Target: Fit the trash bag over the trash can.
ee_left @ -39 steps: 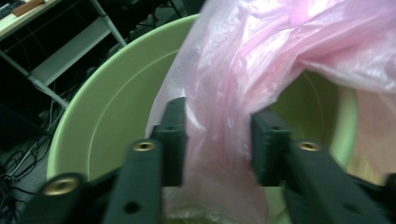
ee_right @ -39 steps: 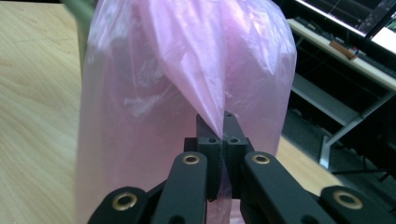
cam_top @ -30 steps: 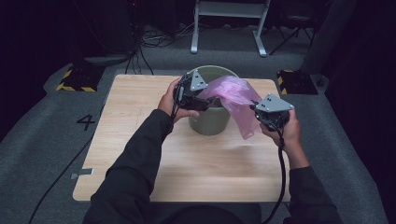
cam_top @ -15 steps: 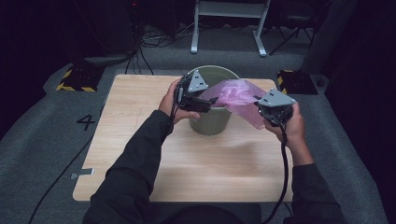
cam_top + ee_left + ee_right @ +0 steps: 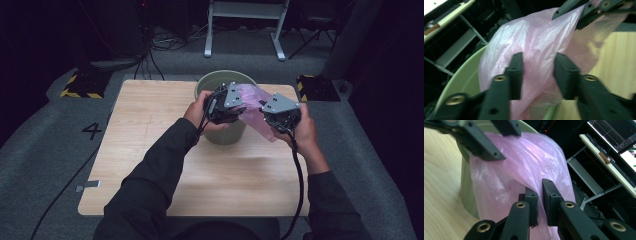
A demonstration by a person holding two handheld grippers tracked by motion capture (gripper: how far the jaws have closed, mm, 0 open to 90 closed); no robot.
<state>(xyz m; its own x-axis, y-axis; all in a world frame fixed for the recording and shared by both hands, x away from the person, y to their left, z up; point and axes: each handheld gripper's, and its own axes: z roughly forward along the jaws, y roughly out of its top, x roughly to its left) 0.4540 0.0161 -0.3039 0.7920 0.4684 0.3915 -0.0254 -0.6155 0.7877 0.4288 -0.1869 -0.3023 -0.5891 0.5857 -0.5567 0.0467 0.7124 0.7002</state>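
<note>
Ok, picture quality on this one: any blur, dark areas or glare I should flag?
High view: table evenly lit, surroundings nearly black, image soft. Left gripper view: own fingers smeared at the edges, pink bag fairly crisp, background dim. Right gripper view: own fingers sharp, bag bright without glare, green bin in shade, monitor glowing at top right.

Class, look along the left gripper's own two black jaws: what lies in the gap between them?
In the left gripper view, the pink plastic bag lies there, between the left gripper's jaws, draped over the green bucket; they have just been closing.
</note>
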